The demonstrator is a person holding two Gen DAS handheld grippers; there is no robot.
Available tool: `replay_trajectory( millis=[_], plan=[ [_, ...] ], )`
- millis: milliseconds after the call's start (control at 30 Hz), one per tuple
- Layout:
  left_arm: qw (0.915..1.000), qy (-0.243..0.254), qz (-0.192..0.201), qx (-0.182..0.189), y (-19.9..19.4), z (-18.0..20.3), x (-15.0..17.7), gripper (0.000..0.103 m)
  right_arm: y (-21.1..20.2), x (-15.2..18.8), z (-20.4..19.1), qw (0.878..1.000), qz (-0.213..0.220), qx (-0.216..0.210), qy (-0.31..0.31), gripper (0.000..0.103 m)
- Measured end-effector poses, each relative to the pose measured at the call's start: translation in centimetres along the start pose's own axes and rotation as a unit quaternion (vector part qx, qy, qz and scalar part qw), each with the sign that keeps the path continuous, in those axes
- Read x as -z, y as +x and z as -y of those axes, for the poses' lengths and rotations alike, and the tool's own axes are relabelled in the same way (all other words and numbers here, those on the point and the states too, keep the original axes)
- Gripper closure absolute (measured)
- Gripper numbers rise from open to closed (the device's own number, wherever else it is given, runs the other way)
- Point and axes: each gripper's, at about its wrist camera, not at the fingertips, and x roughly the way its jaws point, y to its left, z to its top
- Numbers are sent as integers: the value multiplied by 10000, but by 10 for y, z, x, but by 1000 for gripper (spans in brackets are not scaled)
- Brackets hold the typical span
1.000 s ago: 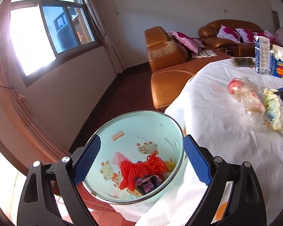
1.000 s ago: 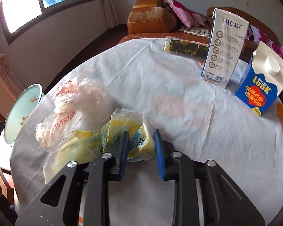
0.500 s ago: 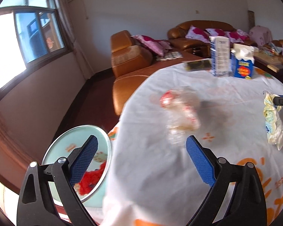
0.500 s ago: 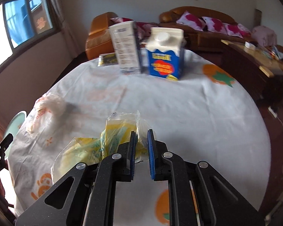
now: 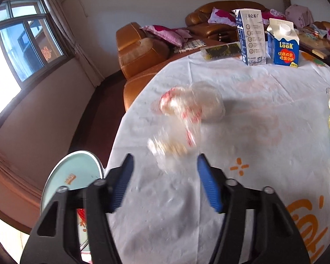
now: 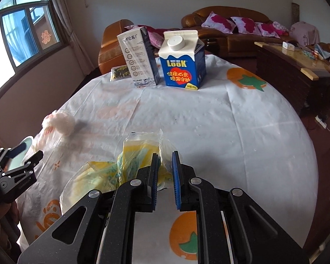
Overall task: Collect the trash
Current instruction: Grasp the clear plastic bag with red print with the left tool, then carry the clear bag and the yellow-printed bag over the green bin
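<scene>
Covering most of both views, the round table with its white cloth printed with orange fruit carries everything else. Behind it stands a tan leather sofa strewn with pink pillows, and low beside the table's edge sits a pale green round bin with cartoon prints, red scraps showing inside it.

At the far side of the table stand a blue gable-top carton with a white screw cap and, just beside it, a tall white and navy drink carton; a flat dark snack packet lies behind them.

The crumpled clear plastic bag with red print lies near the table's edge closest to the bin, blurred in the left wrist view. The left gripper points at it with its jaws closing, about half apart, the bag's near end just ahead of the blue pads and not pressed by them.

The yellow and clear crumpled plastic bag lies on the cloth near the viewer. The right gripper has its jaws nearly together, pinching a fold of this bag.
</scene>
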Motion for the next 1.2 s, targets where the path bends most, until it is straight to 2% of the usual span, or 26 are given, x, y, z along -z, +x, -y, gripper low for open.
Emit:
replay_trajectory(
  millis=[33, 100, 133, 167, 467, 733, 1200],
  plan=[
    [9999, 45, -53, 126, 1, -2, 2, 81, -1, 0, -2, 10000, 4, -28, -17, 90],
    [9998, 63, -51, 182, 1, -5, 5, 85, -2, 2, -6, 10000, -4, -65, -55, 90],
    [9997, 66, -50, 218, 0, -8, 6, 98, -3, 3, -9, 9999, -14, -90, -71, 90],
    [9996, 56, -67, 279, 0, -9, 7, 100, -3, 4, -12, 9999, -25, -116, -100, 90],
    [9987, -200, 241, 392, -20, -24, 11, 101, -7, 9, -19, 9999, 3, -119, -124, 90],
    [9968, -398, 604, 330, -52, -44, 15, 102, -11, 3, -27, 9995, 113, -263, -105, 90],
    [9928, -936, 743, -80, -74, -105, 35, 102, 3, -35, -104, 9972, 227, -495, -519, 90]
  ],
)
